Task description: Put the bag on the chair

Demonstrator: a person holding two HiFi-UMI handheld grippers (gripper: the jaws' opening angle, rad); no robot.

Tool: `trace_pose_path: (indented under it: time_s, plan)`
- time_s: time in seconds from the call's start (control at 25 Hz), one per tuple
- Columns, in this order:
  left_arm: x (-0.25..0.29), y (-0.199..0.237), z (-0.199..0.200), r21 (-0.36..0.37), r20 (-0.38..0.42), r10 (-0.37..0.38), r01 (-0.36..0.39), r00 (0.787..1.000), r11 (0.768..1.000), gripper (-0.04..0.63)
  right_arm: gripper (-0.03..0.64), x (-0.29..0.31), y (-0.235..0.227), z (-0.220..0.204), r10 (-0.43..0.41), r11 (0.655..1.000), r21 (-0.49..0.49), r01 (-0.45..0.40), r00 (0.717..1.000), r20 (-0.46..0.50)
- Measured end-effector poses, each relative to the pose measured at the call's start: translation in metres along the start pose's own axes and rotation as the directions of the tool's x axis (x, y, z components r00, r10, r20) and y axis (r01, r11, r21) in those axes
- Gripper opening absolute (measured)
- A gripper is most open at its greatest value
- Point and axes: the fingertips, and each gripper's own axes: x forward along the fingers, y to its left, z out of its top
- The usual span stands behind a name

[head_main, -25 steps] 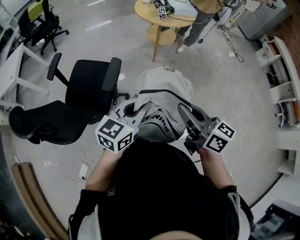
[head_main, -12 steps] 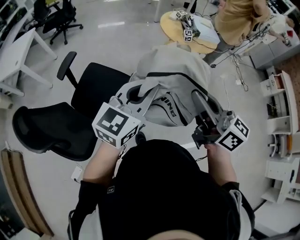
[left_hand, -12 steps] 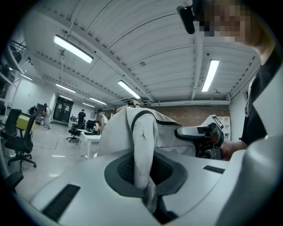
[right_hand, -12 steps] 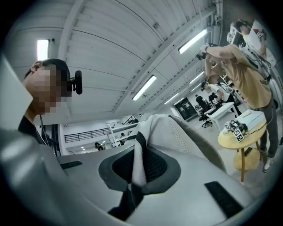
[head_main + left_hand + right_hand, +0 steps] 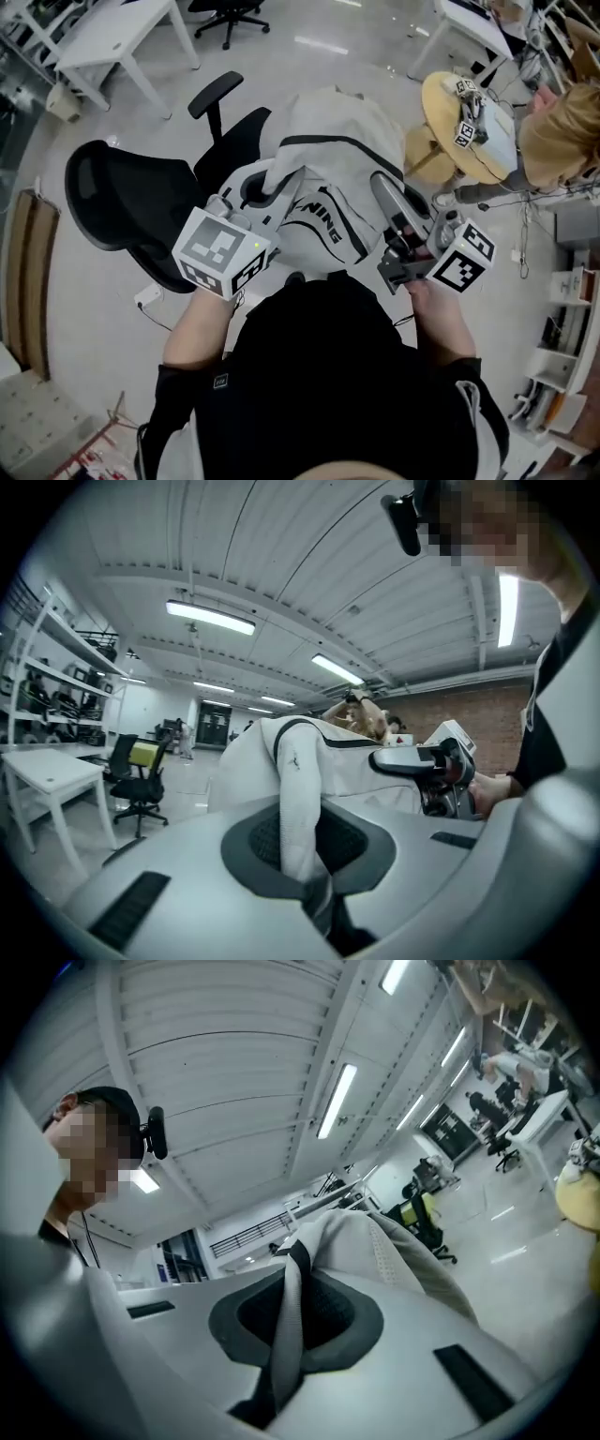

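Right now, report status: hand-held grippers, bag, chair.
Bag held up near chair, not set on it. Left hand-held gripper and right hand-held gripper each shut on a strap. Nothing seen between them.

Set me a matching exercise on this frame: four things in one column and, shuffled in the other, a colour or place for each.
Things:
1. bag
2. chair
3. round table
4. desk

Descriptions:
A. tan top, at the head view's right
B. white, at the head view's top left
C. black, left of the bag
D. pale with dark trim, straps pinched in the left gripper and the right gripper

Pairs: 1-D, 2-C, 3-A, 4-B.
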Motion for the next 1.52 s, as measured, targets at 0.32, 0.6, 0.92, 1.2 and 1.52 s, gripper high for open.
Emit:
trace_pose_path:
  time_s: [0.32,0.6,0.92,1.2,1.52]
  plan:
    - [-0.035,0.089,0.002,-0.076,-0.001,0.357,-0.356,0.934,0.931,0.023,0.032,0.114,-0.021,-0.005,0.306,0.952,0.095,-0.292,0.932,-0.193]
    - [-0.043,0.076,-0.008,-0.109,0.033,0.523,-0.517,0.852,0.849,0.023,0.032,0.116,-0.026,-0.009,0.443,0.896,0.116,-0.428,0.853,-0.276]
    - [-0.007,0.106,-0.018,-0.181,-0.022,0.565,-0.559,0.824,0.809,0.023,0.032,0.148,-0.069,0.010,0.472,0.881,0.158,-0.445,0.816,-0.334]
    - [-0.032,0.184,-0.010,-0.199,-0.016,0.538,-0.530,0.843,0.824,0.023,0.032,0.228,-0.063,0.002,0.449,0.893,0.152,-0.423,0.826,-0.340]
    - [-0.029,0.213,-0.014,-0.186,0.008,0.487,-0.478,0.873,0.859,0.023,0.032,0.245,-0.080,-0.008,0.377,0.926,0.109,-0.361,0.869,-0.321]
